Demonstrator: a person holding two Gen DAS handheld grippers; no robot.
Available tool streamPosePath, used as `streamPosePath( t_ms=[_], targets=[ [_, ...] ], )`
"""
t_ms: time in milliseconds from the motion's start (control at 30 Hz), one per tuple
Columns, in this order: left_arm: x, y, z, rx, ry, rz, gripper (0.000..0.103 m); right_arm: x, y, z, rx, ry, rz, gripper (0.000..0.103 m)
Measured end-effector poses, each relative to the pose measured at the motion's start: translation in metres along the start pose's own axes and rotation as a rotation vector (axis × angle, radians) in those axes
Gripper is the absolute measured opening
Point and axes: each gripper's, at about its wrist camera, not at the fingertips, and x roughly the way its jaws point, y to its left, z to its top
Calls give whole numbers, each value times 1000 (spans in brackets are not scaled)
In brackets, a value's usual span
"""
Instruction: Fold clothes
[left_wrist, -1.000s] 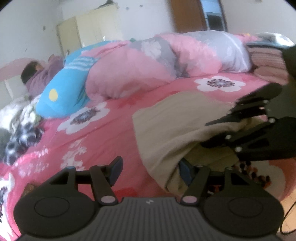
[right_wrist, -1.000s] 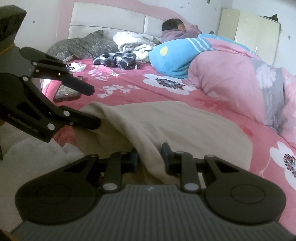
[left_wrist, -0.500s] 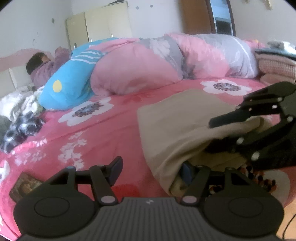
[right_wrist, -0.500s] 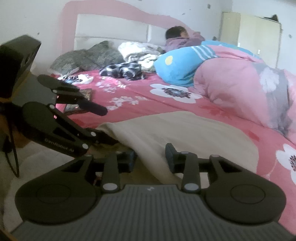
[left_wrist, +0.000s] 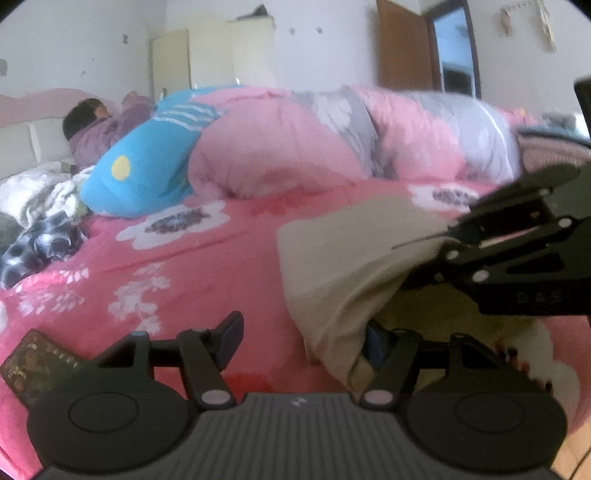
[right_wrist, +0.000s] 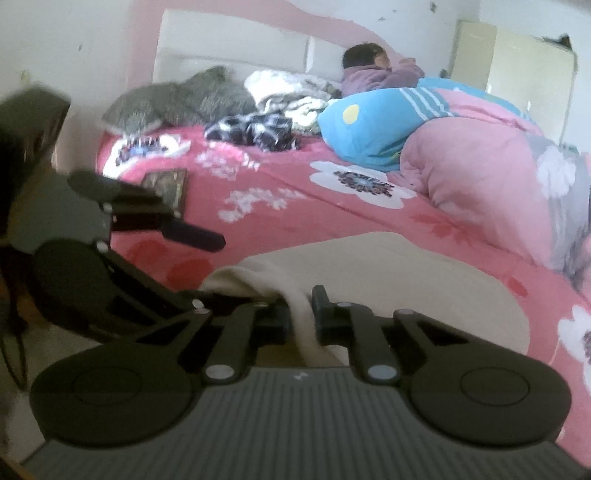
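Your beige garment lies on the bed, its near edge lifted between both tools. It looks soft, light and floppy, so expect sagging; take hold at the hem corners, not mid-panel. Your right tool is clenched on a fold of the garment. Your left tool stands released, one finger tucked under the cloth. No writing can be read; any lettering is blurred.

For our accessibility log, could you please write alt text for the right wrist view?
The right tongs pinch the near edge of a beige cloth garment spread on a pink floral bedsheet; the left tongs hang open beside it.
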Motion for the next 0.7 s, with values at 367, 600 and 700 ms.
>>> streamPosePath(
  t_ms=[367, 600, 700],
  targets=[
    [12, -2, 0, -26, -6, 22, 69, 1, -22, 6, 153, -32, 69, 6],
    [16, 3, 0, -49, 19, 57, 72, 0, -14, -3, 132, 0, 105, 6],
    [21, 6, -1, -57, 62, 50, 76, 8, -2, -20, 71, 50, 98, 6]
  ],
)
